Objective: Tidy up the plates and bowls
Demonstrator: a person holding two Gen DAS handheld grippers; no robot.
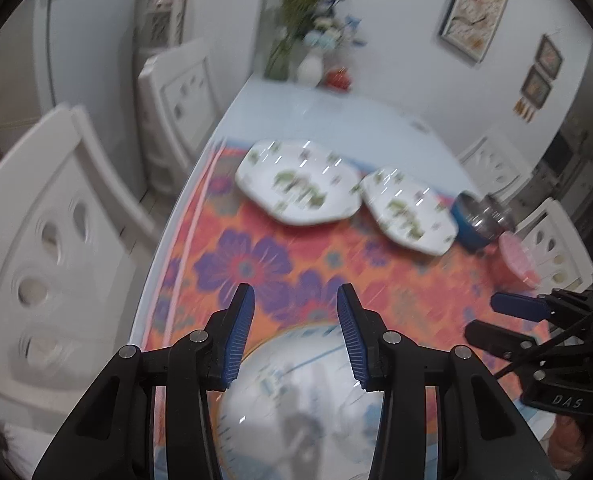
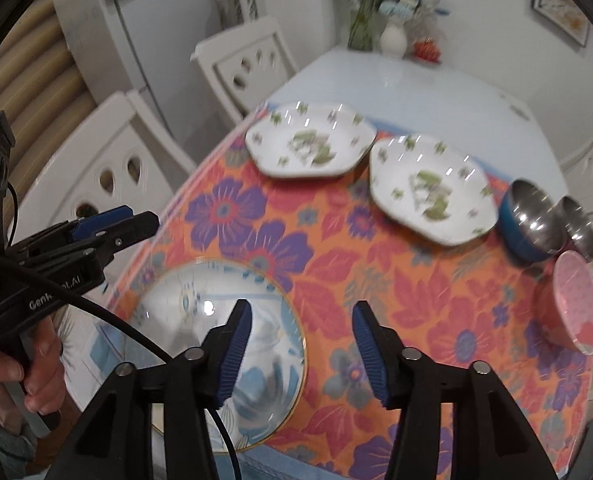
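A round plate with blue pattern and gold rim (image 2: 200, 320) lies at the near left of the floral cloth; it also shows in the left wrist view (image 1: 296, 392) under my open, empty left gripper (image 1: 295, 304). Two white hexagonal plates with green flowers (image 2: 310, 142) (image 2: 430, 190) lie farther back, also in the left wrist view (image 1: 296, 182) (image 1: 408, 210). A blue steel bowl (image 2: 530, 226), a second steel bowl (image 2: 578, 226) and a pink bowl (image 2: 574, 308) sit at the right. My right gripper (image 2: 302, 312) is open and empty above the cloth.
White chairs (image 2: 108, 168) stand along the table's left side and one (image 1: 552, 240) at the right. A vase with flowers (image 2: 394, 36) and a red object (image 2: 426, 50) stand at the table's far end by the wall. A fridge (image 2: 136, 28) is behind.
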